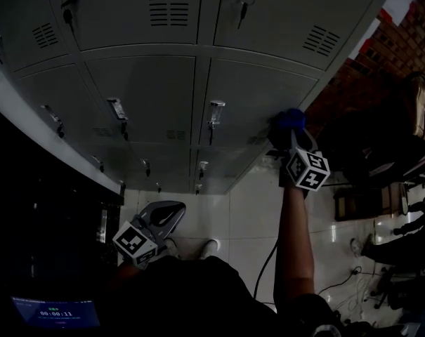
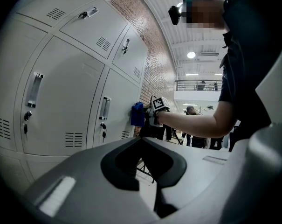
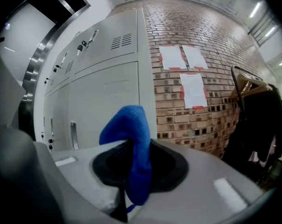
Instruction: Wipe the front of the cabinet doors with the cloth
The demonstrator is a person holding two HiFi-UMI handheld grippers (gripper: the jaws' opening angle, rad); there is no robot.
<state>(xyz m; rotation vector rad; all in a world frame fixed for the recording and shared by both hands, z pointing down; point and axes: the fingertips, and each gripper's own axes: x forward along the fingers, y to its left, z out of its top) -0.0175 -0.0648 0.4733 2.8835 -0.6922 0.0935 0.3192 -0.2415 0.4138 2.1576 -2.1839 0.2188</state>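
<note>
Grey metal cabinet doors with handles, locks and vents fill the upper head view. My right gripper is shut on a blue cloth held at the lower right corner of the right-hand door, near the cabinet's end; whether the cloth touches the door cannot be told. In the right gripper view the cloth bulges up out of the jaws of the right gripper, with the doors just beyond. My left gripper hangs low by the floor, shut with nothing in it. From the left gripper I see the cloth beside the door.
A brick wall with taped papers adjoins the cabinet's right end. A dark coat on a hanger hangs to the right. Cables and furniture lie on the tiled floor at right. A lit timer screen sits bottom left.
</note>
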